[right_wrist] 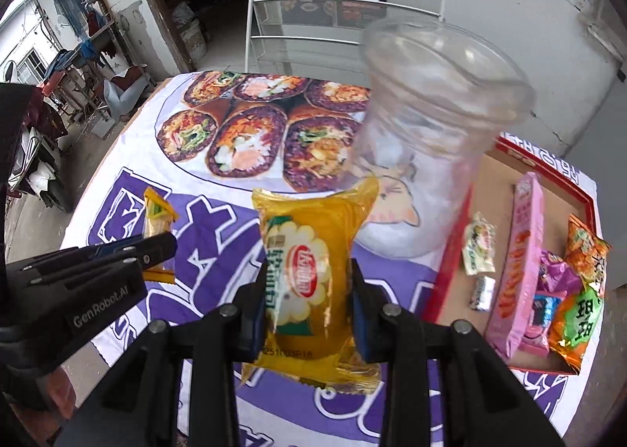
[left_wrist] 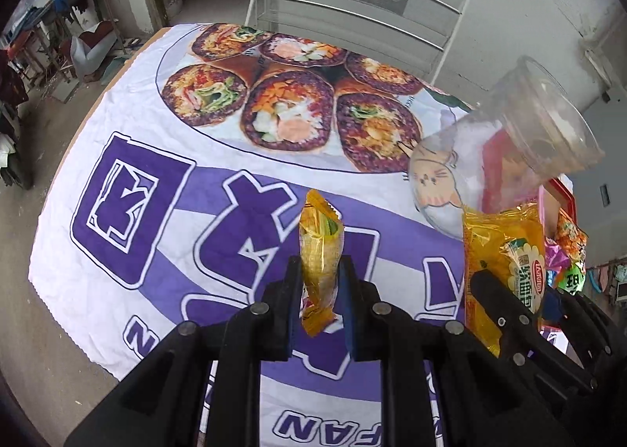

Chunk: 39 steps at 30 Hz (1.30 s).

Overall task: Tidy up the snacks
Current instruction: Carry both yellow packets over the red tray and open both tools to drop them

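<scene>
My left gripper point(left_wrist: 319, 270) is shut on a small yellow snack packet point(left_wrist: 319, 251), held edge-on above the purple and white tablecloth point(left_wrist: 156, 211). The same packet point(right_wrist: 156, 221) and left gripper point(right_wrist: 158, 247) show at the left of the right wrist view. My right gripper point(right_wrist: 309, 282) is shut on a larger yellow bread packet point(right_wrist: 309, 270), also lifted over the cloth. That bread packet point(left_wrist: 505, 270) appears at the right of the left wrist view. A tall clear plastic cup point(right_wrist: 431, 125) with a cat drawing stands just beyond it. A red-edged cardboard tray point(right_wrist: 548, 180) to the right holds several snacks.
In the tray lie a pink box point(right_wrist: 521, 270), an orange and green packet point(right_wrist: 580, 290) and small wrapped sweets point(right_wrist: 478, 247). A white wire rack point(right_wrist: 345, 27) with magazines stands behind the table. The table's left edge point(left_wrist: 70, 145) drops to a cluttered floor.
</scene>
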Each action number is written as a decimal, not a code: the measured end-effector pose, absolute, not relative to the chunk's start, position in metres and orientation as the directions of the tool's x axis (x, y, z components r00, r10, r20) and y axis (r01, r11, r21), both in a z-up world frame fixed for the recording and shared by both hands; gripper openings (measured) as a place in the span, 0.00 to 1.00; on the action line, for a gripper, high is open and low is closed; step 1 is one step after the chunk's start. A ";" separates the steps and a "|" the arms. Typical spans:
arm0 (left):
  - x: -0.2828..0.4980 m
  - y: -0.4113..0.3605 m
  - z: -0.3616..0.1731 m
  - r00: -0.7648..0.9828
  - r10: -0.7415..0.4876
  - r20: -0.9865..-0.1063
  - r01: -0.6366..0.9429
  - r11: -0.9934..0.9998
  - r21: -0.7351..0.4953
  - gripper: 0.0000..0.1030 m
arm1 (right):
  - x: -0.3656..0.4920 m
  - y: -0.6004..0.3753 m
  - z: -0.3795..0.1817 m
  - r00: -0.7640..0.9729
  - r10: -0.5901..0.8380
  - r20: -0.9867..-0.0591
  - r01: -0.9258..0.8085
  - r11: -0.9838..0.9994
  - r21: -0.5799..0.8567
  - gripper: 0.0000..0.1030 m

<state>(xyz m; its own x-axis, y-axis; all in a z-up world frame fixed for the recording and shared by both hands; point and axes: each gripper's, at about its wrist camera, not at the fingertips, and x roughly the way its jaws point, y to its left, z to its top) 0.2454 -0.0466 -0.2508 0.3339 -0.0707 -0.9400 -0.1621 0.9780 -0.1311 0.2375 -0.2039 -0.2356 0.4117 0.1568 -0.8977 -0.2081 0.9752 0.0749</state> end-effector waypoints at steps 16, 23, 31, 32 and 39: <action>0.288 -0.287 -0.300 0.286 -0.244 -0.927 0.195 0.962 -0.194 0.16 | 0.254 -0.424 -0.276 0.410 -0.046 -0.911 0.113 0.994 0.001 0.31; 0.315 -0.301 -0.325 0.265 -0.215 -0.940 0.181 0.969 -0.170 0.17 | 0.277 -0.430 -0.302 0.370 -0.006 -0.929 0.111 0.993 0.038 0.33; 0.325 -0.295 -0.334 0.256 -0.182 -0.950 0.162 0.976 -0.143 0.63 | 0.275 -0.442 -0.312 0.364 0.016 -0.931 0.112 0.992 0.061 0.34; 0.325 -0.294 -0.333 0.251 -0.194 -0.949 0.166 0.974 -0.155 0.65 | 0.273 -0.444 -0.310 0.372 0.018 -0.928 0.111 0.992 0.063 0.35; 0.320 -0.292 -0.323 0.258 -0.210 -0.943 0.170 0.971 -0.170 0.72 | 0.264 -0.452 -0.301 0.415 0.038 -0.909 0.115 0.989 0.094 0.37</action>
